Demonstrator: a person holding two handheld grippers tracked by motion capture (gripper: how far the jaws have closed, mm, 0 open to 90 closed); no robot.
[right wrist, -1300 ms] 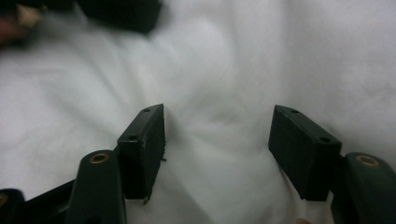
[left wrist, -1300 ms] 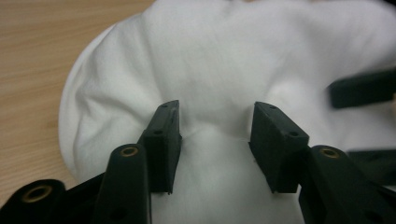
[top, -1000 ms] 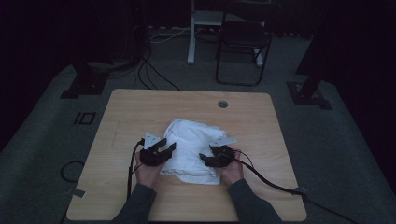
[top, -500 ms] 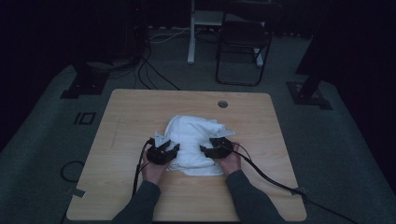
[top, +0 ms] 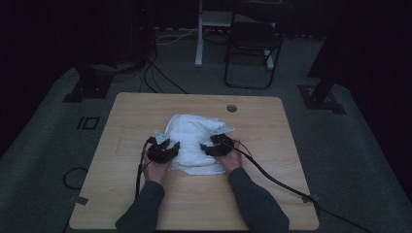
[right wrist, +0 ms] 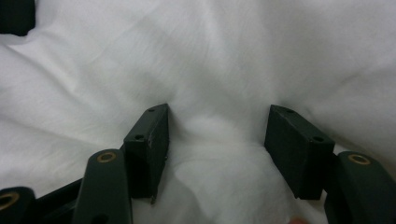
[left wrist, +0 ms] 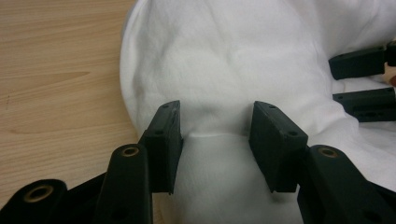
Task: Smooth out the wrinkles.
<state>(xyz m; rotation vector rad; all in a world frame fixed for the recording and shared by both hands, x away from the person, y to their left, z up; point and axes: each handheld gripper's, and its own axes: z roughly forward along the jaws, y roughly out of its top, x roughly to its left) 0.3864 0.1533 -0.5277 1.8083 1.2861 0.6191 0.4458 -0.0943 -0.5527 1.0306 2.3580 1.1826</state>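
White cloth [top: 194, 141] on wooden table [top: 272, 136], dark room.

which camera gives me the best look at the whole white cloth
The high view: the entire white cloth lies bunched on the table, outline visible. The left gripper view and right gripper view show close-up folds only.

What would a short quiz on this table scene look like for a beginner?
1. What lies on the table?
2. True or false: the left gripper has white cloth bunched between its jaws.
3. Where does the right gripper sit: A, on the cloth; B, on the bare wood?

Key:
1. A crumpled white cloth.
2. True.
3. A.
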